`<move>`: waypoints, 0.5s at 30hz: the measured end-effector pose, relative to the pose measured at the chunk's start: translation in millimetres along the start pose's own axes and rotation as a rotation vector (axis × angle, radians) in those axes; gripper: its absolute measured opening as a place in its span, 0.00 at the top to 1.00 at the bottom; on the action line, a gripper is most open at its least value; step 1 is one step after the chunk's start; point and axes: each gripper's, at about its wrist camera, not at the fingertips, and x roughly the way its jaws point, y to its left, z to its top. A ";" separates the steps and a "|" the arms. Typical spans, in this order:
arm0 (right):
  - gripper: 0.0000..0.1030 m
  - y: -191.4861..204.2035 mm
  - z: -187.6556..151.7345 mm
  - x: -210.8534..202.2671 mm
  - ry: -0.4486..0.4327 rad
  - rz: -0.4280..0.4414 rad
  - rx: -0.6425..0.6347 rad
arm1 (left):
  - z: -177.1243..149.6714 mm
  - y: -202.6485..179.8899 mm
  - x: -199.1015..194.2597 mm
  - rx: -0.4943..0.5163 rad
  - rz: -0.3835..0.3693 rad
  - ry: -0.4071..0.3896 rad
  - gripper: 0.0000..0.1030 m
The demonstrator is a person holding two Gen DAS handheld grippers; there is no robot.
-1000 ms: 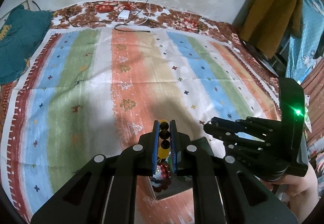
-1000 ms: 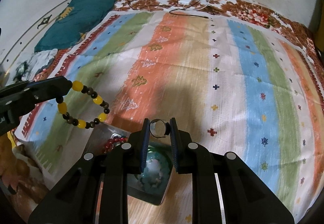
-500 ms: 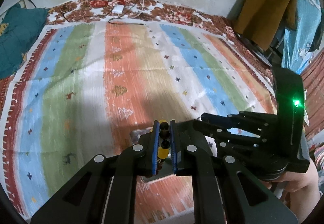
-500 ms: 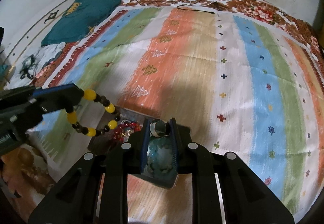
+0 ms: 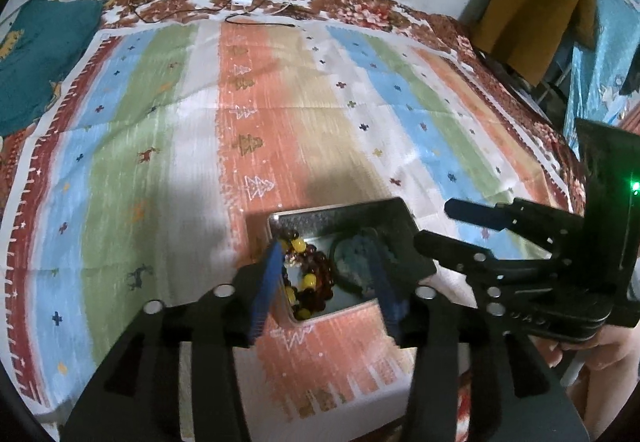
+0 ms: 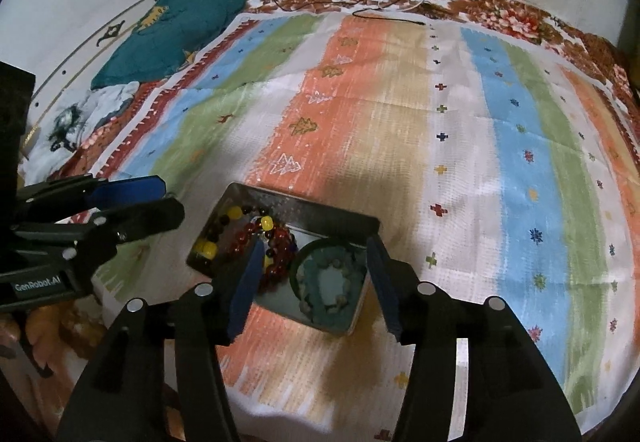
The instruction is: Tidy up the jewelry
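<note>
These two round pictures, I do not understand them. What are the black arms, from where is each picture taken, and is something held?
No robot here: a person holds a hand tool with two fingers in each hand. Each tool carries a wide-angle camera that looks along its fingers. One picture comes from the left gripper, the other from the right gripper. Each view also shows the other tool at its side. Below them a metal tin stands on a striped cloth over a bed. In the tin lie a yellow-and-dark bead bracelet, a red bead bracelet and greenish jewelry. Both pairs of jaws have just been opening and hold nothing.
</note>
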 end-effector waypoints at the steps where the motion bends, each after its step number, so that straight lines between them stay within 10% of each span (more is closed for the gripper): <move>1: 0.43 0.6 -1.9 -2.1 -0.005 -0.006 -0.005 | -1.9 -1.1 -0.7 0.004 -0.001 0.001 0.47; 15: 0.33 -19.2 -7.7 -17.8 -0.048 0.026 0.084 | -14.2 11.1 -8.6 -0.027 0.016 -0.017 0.38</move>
